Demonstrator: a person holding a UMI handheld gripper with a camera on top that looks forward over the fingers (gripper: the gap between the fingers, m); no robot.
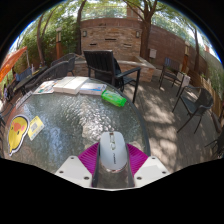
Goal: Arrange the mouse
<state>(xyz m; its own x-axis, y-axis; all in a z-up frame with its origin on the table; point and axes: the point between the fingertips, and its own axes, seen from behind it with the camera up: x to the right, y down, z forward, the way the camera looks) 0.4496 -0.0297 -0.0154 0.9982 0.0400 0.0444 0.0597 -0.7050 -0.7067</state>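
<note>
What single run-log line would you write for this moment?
jaws: shut on mouse | gripper: above glass table | ahead: green object, papers | beyond: black chair

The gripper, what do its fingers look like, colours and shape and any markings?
The gripper has two pale, whitish fingers with angular, wedge-like outer bodies. Each bears a magenta pad on its inner face. No cables, printed markings, or sleeve are visible in this view.

Tool (pixel 112 165) level, pointing fwd, both fingers (pixel 90 158) clamped on the mouse (pixel 112 153).
</note>
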